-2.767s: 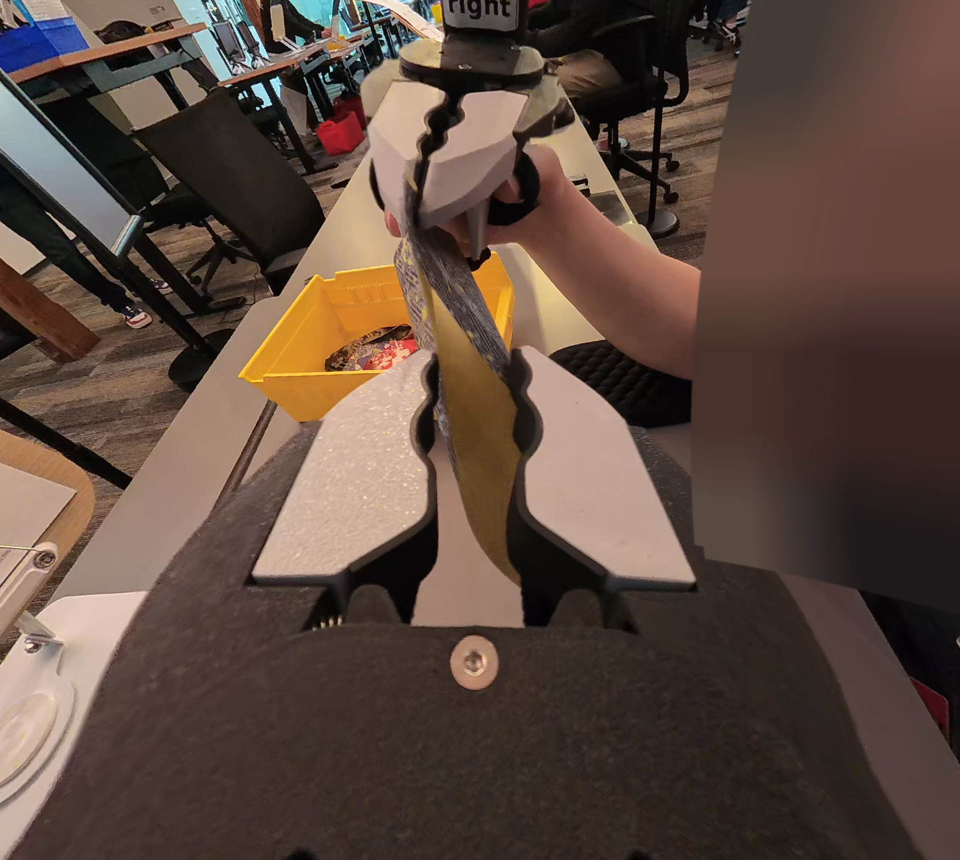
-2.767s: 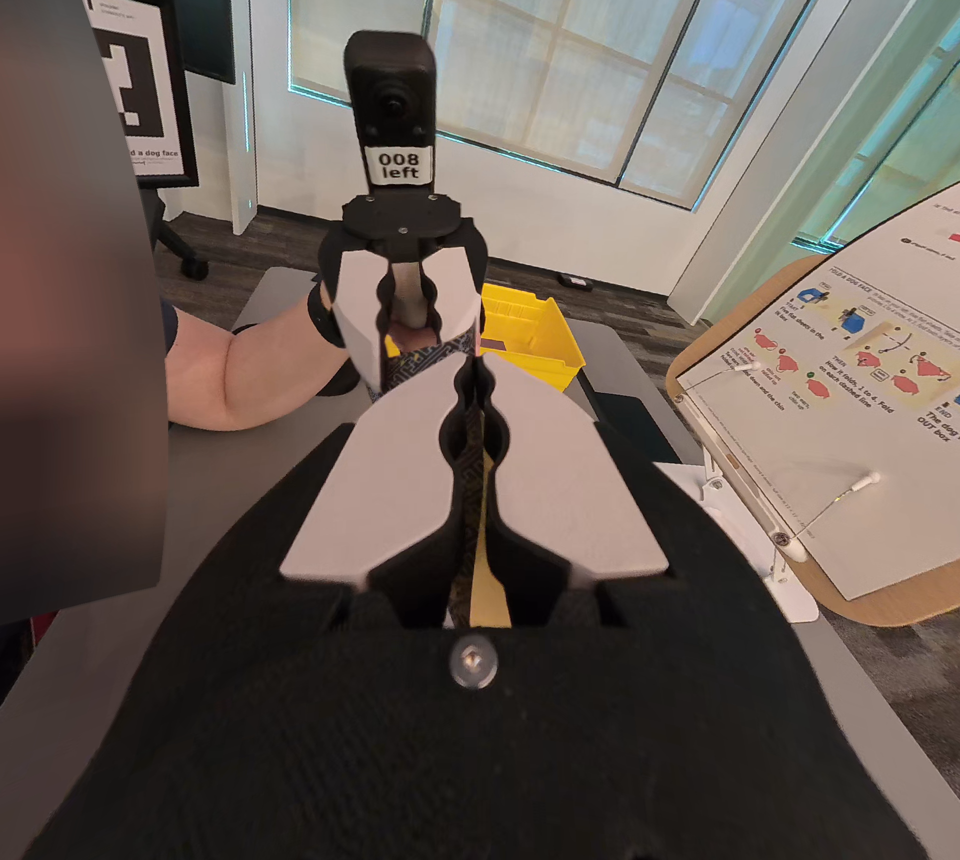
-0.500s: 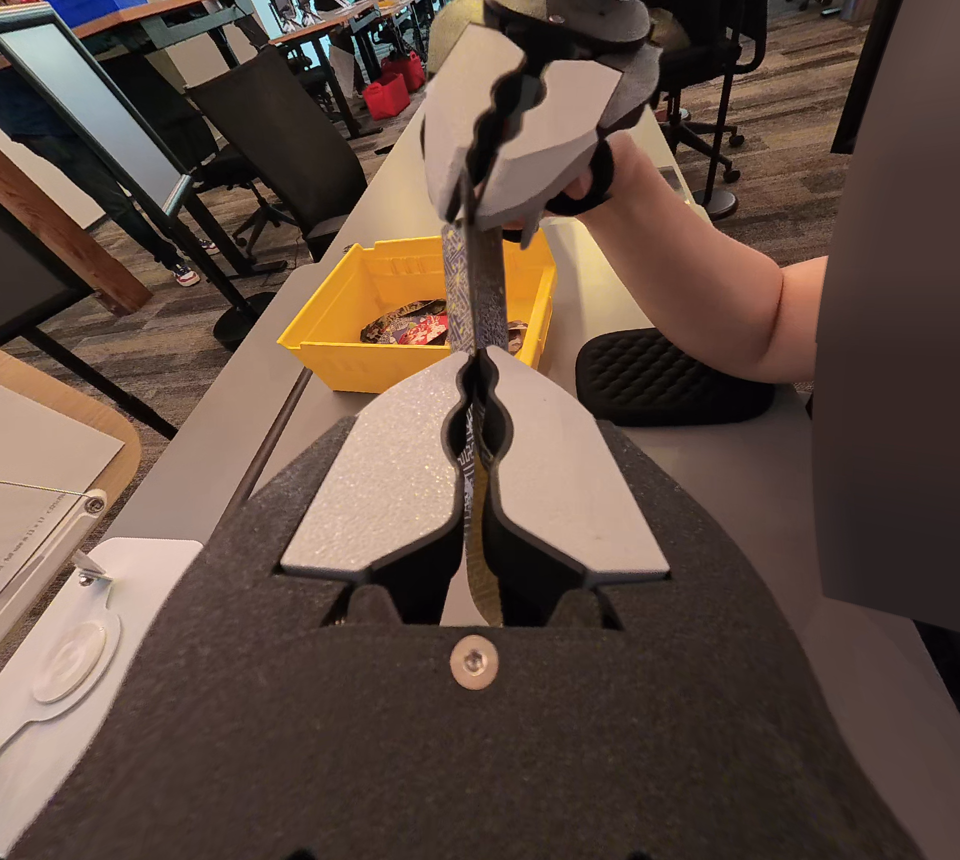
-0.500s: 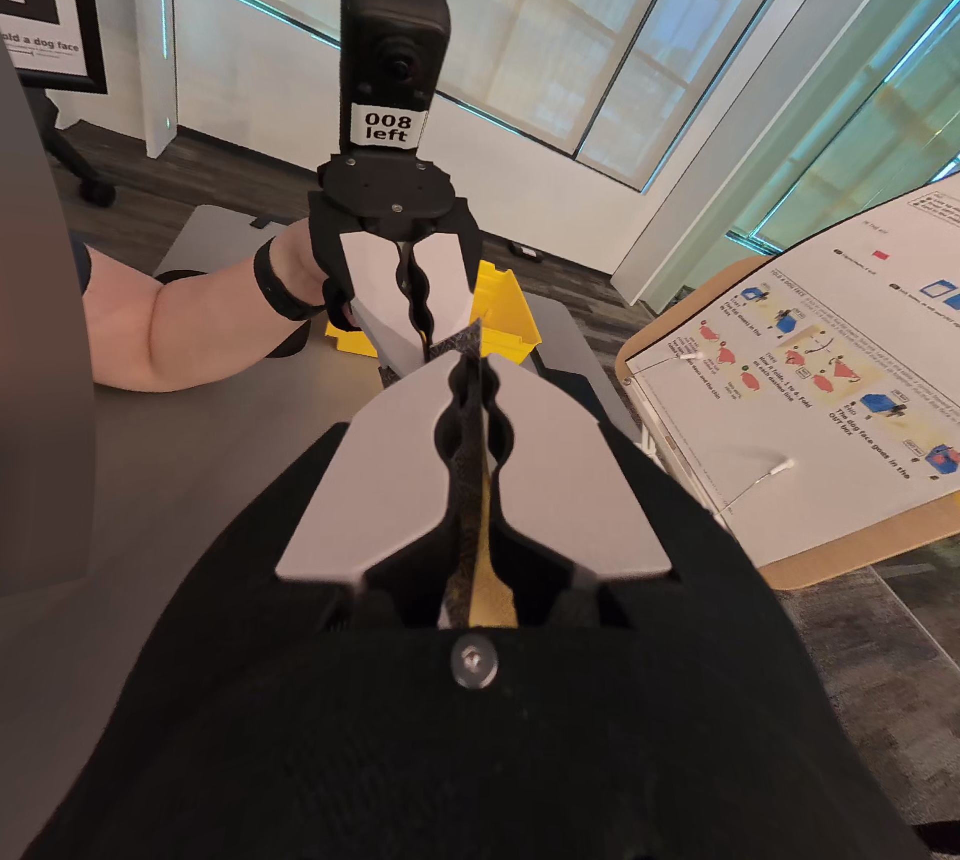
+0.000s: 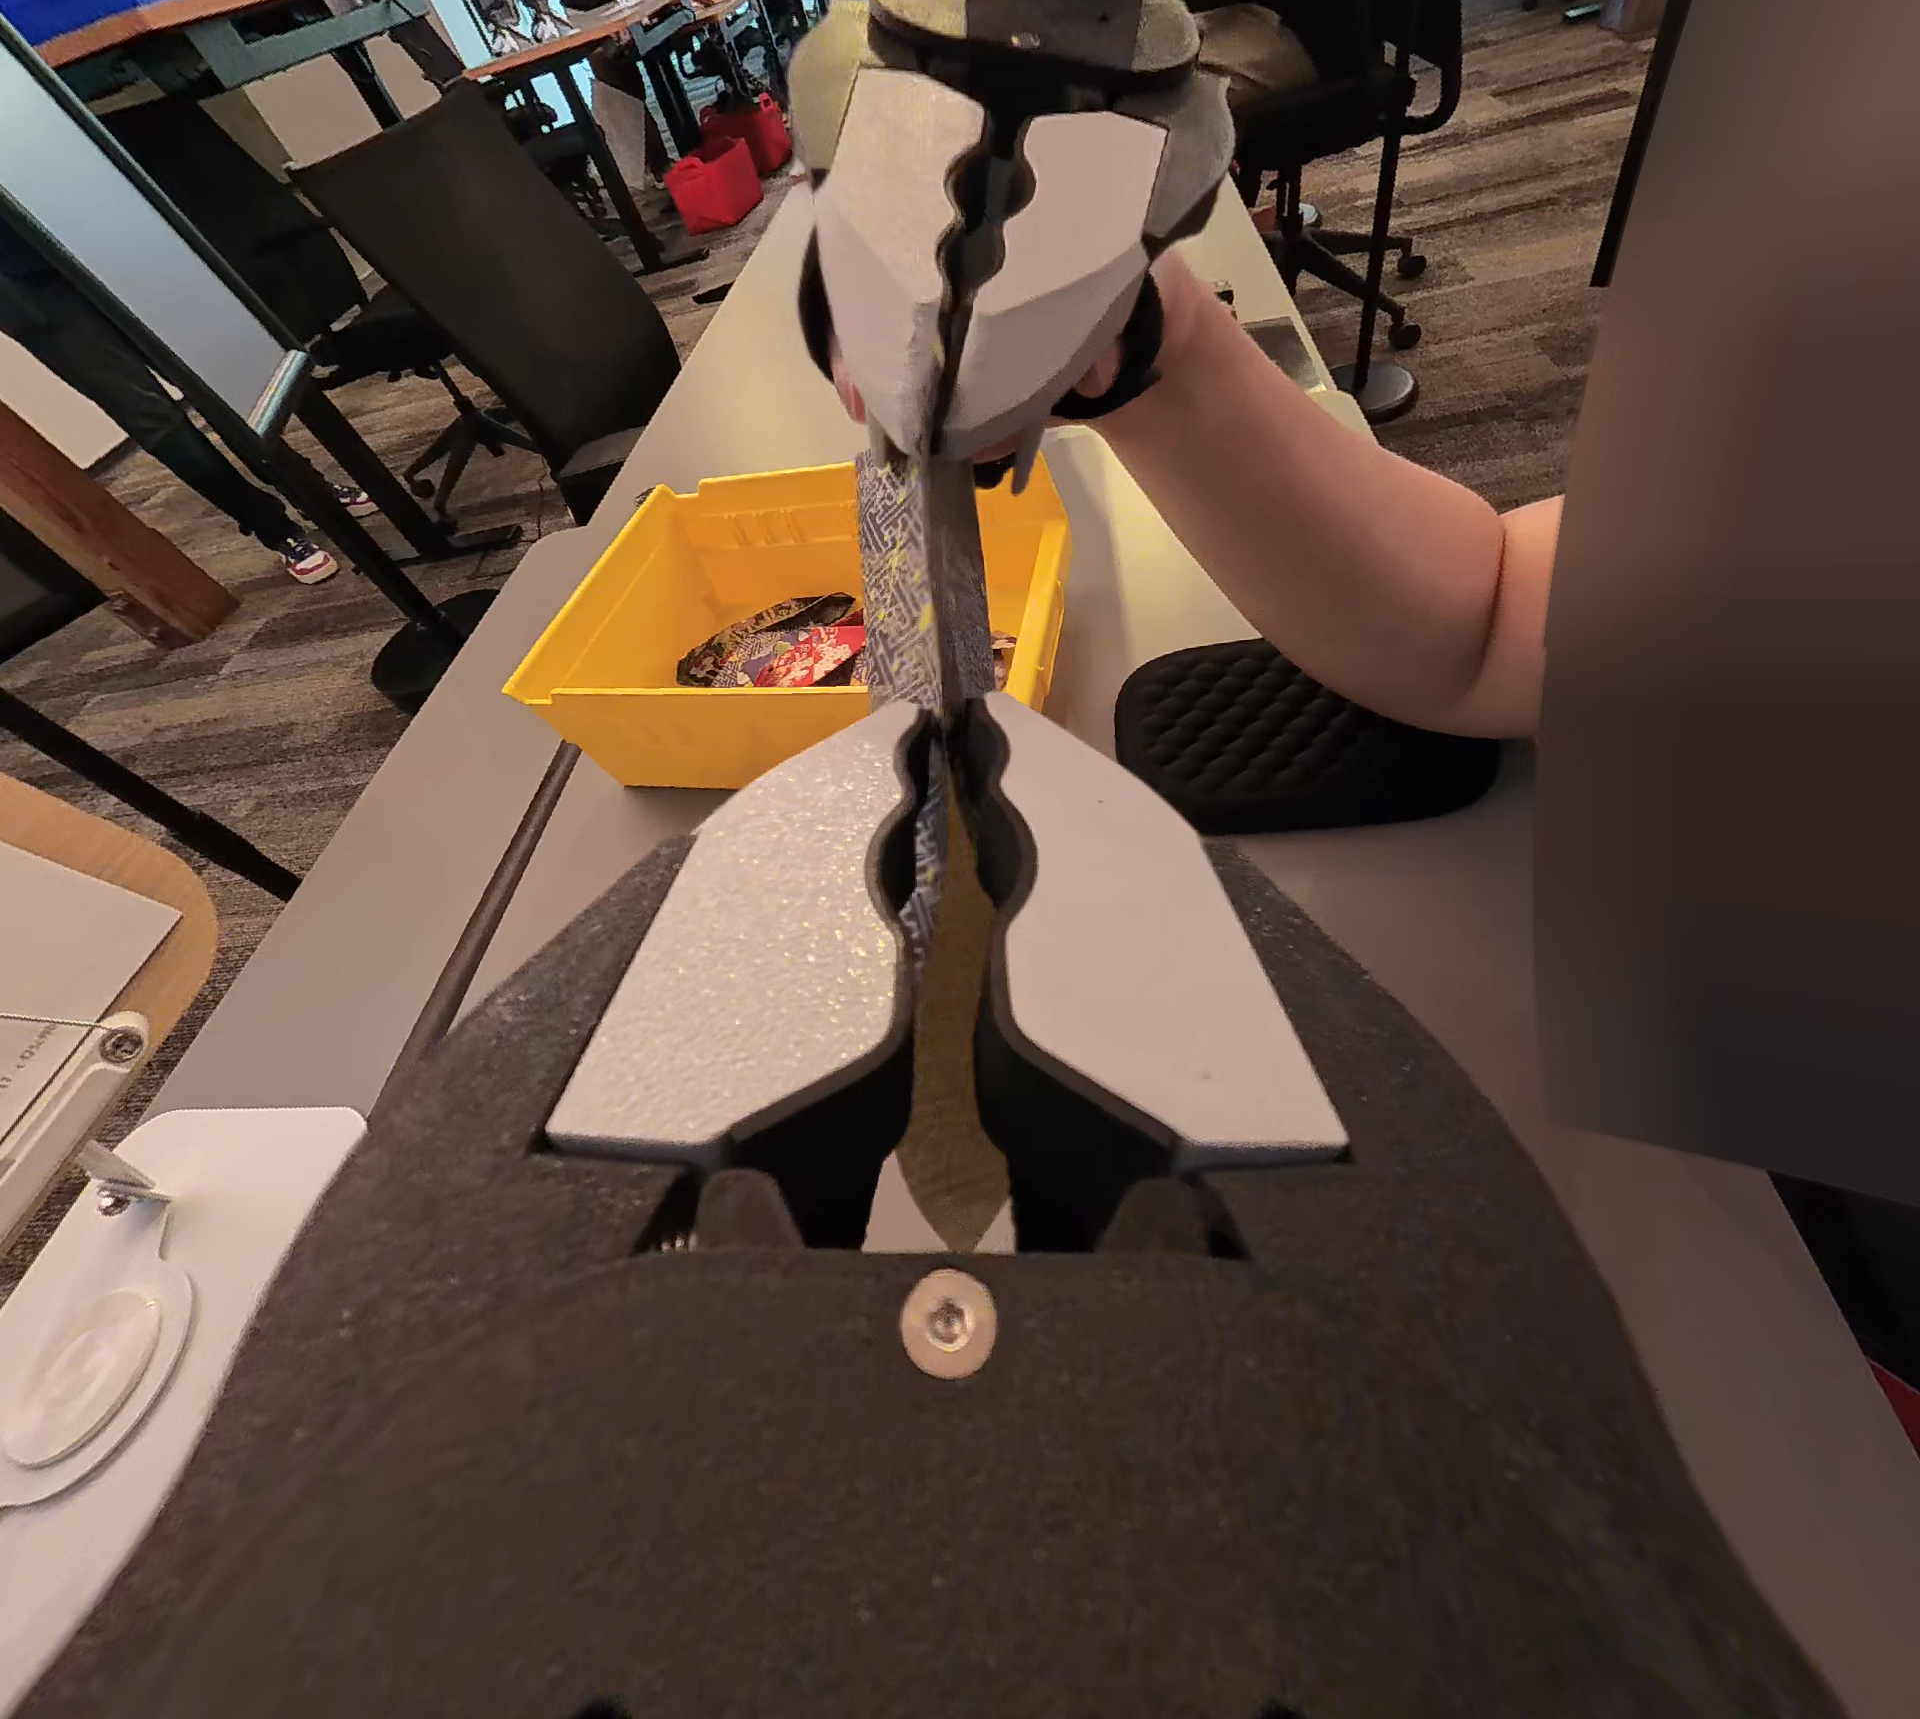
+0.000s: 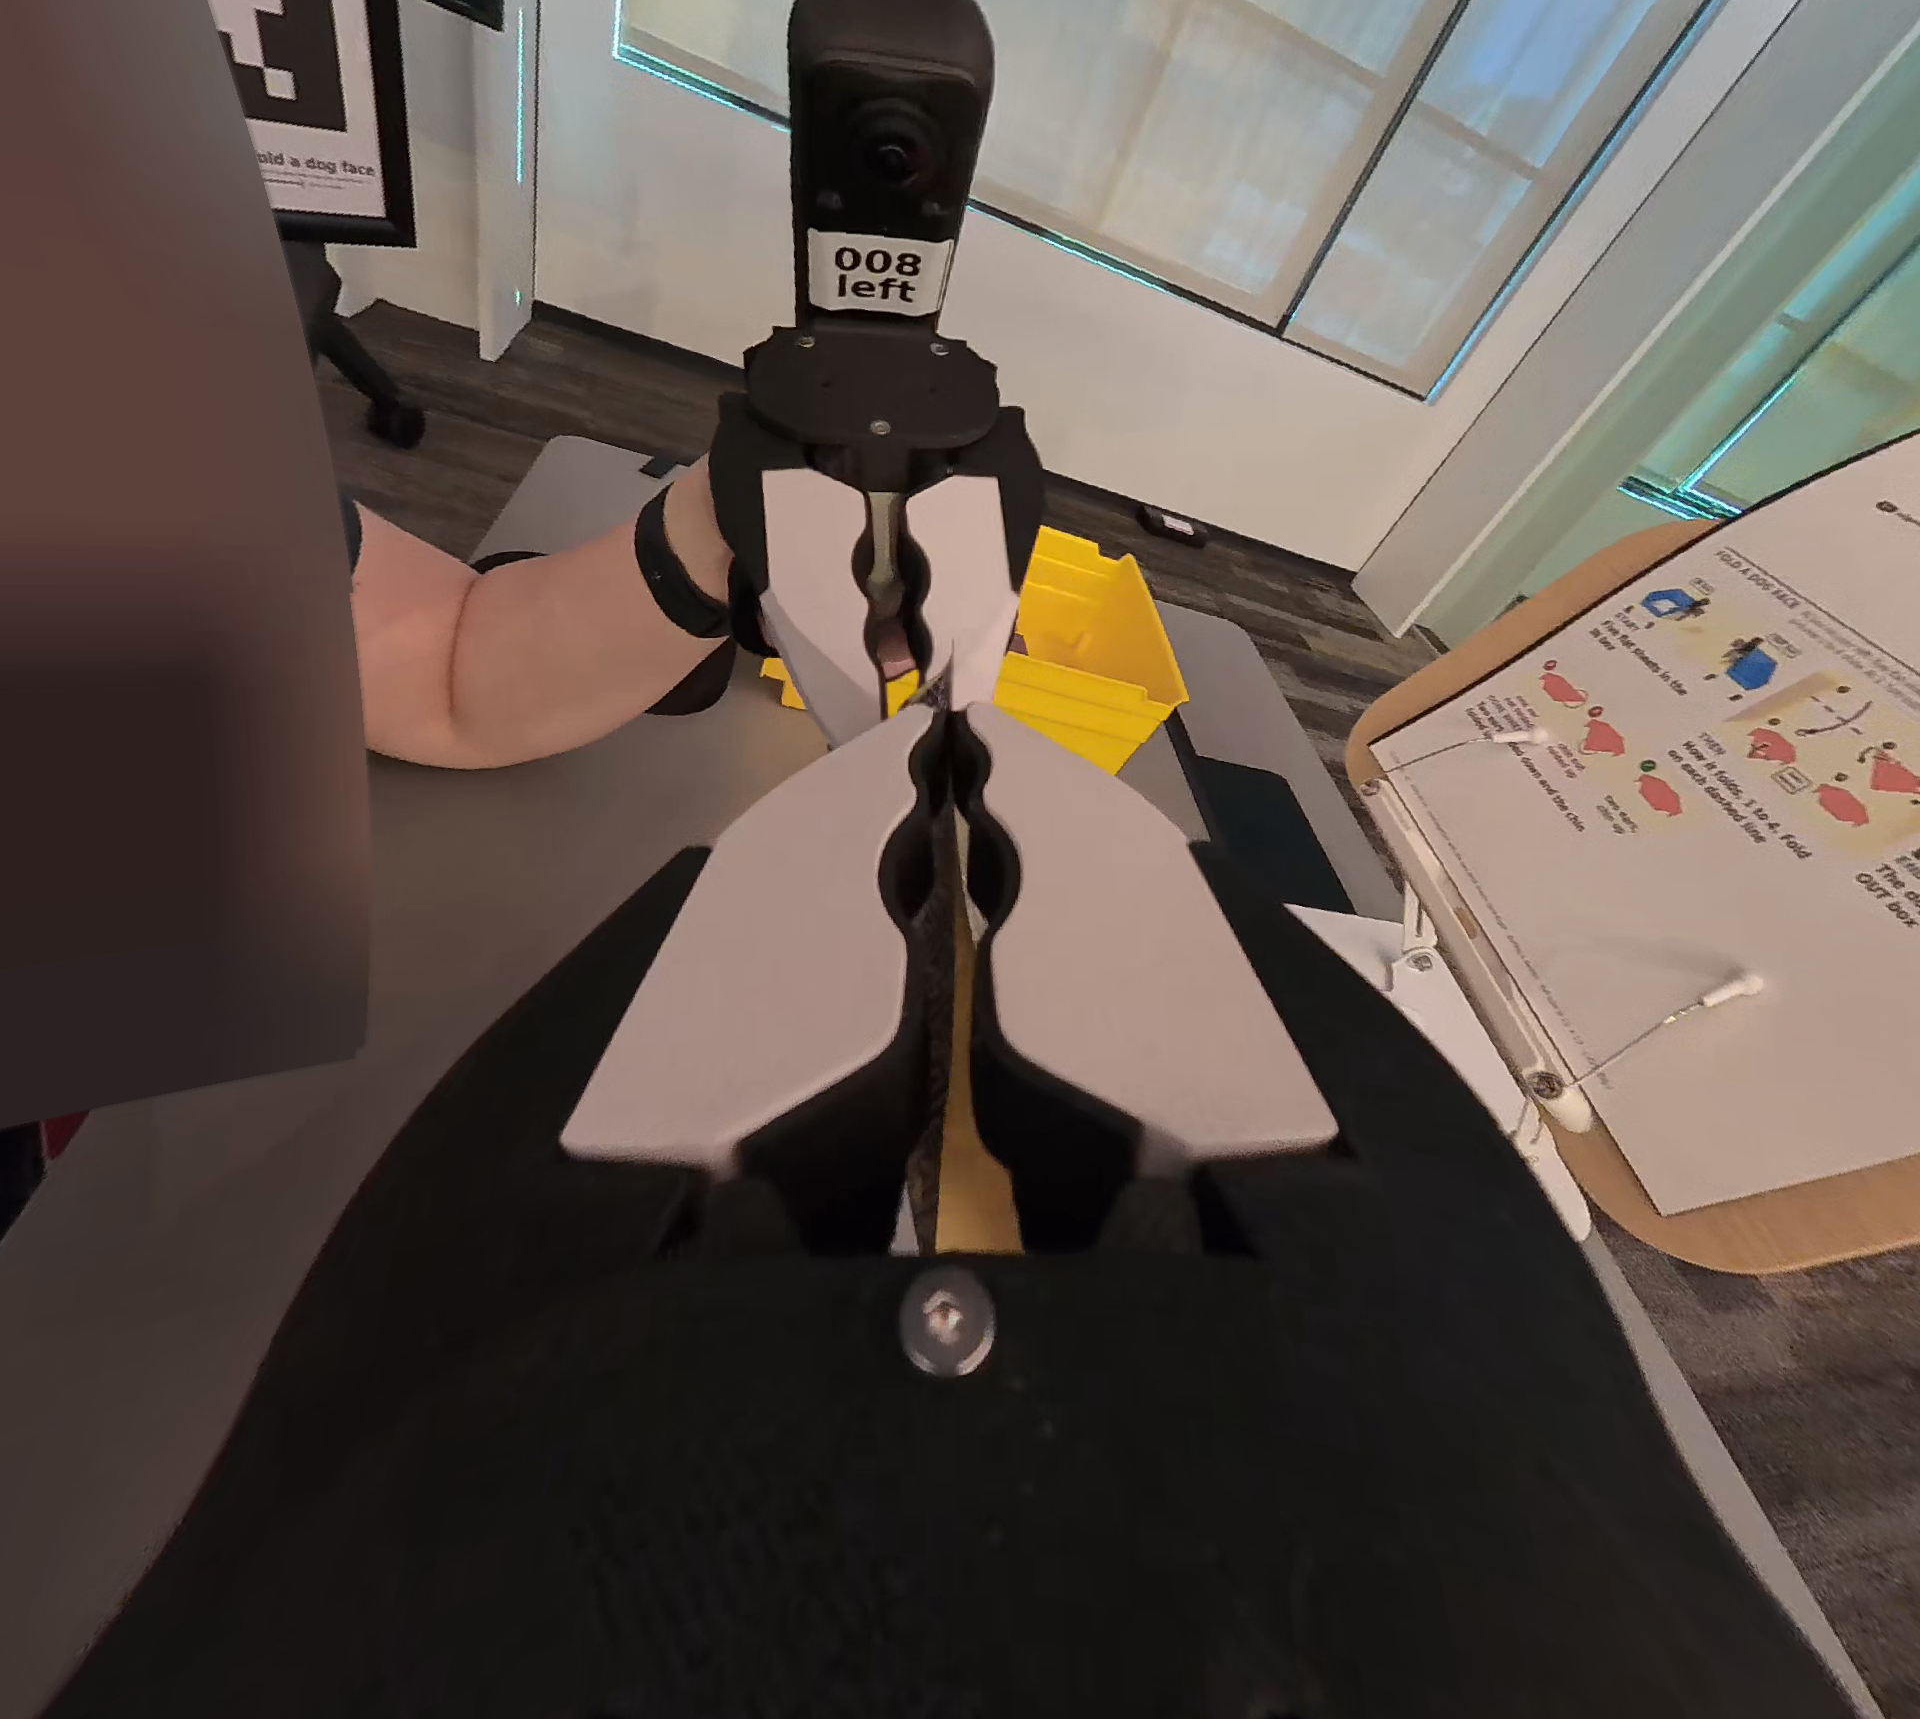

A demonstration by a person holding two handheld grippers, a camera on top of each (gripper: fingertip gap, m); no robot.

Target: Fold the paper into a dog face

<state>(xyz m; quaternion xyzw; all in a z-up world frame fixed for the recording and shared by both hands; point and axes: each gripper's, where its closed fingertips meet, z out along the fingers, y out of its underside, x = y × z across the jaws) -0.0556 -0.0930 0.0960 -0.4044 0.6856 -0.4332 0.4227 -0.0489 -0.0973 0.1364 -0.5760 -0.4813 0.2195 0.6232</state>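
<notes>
Closing in since the earlier frames, the two grippers are now facing each other nearly tip to tip, and the sheet between them is showing much less of its yellow side. Below and beyond them, the long grey table [image 5: 727, 381] is carrying an open yellow plastic bin [image 5: 665, 630] with patterned scraps inside, and a black quilted pad [image 5: 1299, 744] is lying just right of that bin. Above the bin, clear of the table, the left gripper [image 5: 948, 724] is clamping one end of the folded paper [image 5: 914, 609], a sheet blue-patterned on one side and yellow on the other, with its grey fingers nearly touching. Higher above the bin, the right gripper [image 5: 930, 433] is pinching the other end just as tightly, so the paper is hanging edge-on between them. This is likely a crease being pressed in mid-air. Doing it well probably means keeping both clamps firm, pulling gently apart so the fold line is staying straight, and avoiding twisting either wrist, which could be skewing the crease.
</notes>
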